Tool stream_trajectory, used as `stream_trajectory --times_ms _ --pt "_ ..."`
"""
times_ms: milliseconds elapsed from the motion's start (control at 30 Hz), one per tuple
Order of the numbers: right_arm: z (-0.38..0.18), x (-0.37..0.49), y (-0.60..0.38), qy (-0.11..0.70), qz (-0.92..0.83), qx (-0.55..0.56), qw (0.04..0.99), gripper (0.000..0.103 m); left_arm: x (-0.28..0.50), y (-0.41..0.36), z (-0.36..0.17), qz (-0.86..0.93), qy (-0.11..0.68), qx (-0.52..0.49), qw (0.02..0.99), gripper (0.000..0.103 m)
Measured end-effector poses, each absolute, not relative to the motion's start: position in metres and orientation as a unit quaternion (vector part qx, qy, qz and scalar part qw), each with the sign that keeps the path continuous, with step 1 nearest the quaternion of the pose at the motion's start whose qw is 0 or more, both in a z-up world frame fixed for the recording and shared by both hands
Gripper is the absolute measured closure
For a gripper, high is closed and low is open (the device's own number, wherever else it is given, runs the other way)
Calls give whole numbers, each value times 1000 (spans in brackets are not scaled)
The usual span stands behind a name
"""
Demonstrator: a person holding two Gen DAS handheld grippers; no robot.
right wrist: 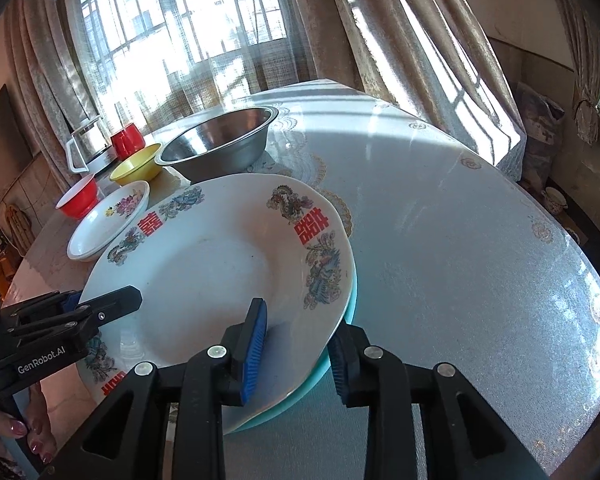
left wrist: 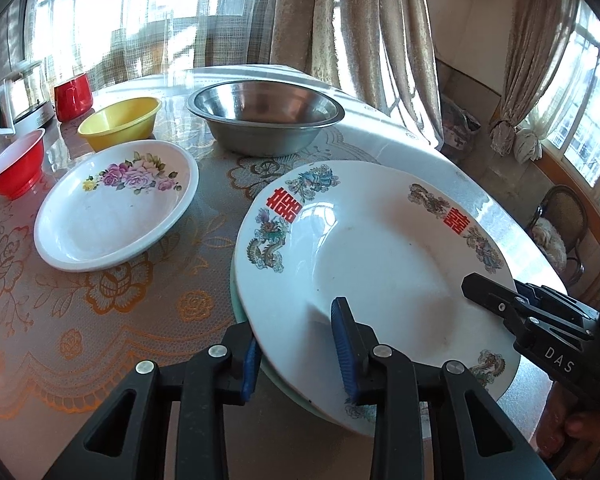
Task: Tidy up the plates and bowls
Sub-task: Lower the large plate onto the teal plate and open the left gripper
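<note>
- A glazed white plate (left wrist: pixel 380 264) with dragon and red-character decals gleams glossy in window light, over a smooth turquoise plate (right wrist: pixel 324 376).
- The large bowl (left wrist: pixel 266 118) is brushed metal, dully reflective.
- Yellow bowl (left wrist: pixel 120 122) and red bowl (left wrist: pixel 14 168) look like smooth, shiny plastic.
- The flowered plate (left wrist: pixel 116 204) has a glossy white finish.
- The table (right wrist: pixel 460 260) wears a shiny, finely textured patterned cover.
- Matt black plastic fingers (left wrist: pixel 352 344) carry ribbed blue pads.
- Curtains (left wrist: pixel 340 20) hang in coarse, shimmering cloth.
</note>
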State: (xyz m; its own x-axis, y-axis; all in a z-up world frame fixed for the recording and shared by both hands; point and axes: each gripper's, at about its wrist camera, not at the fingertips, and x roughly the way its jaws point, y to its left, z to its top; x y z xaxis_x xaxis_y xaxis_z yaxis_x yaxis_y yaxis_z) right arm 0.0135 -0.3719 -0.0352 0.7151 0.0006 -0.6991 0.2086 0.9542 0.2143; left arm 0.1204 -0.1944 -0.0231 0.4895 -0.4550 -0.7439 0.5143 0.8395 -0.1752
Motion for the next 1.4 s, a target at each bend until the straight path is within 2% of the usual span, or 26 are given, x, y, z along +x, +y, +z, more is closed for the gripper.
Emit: stream_trajectory --times_ms 233,567,800,1233,1400 --pt "-31 10 -368 389 -82 121 910 72 114 -195 -23 -282 417 42 863 70" --pt "-21 -1 -364 370 -119 63 919 71 106 -191 -20 -280 412 35 866 71" --pt "-24 -4 -368 369 -103 93 919 70 104 -180 -17 -290 415 13 862 72" --pt "-18 -5 -360 369 -123 71 919 70 98 -129 2 -275 385 -43 880 72" --pt "-12 -8 -362 367 -140 70 917 70 101 -109 3 -249 375 -41 892 65"
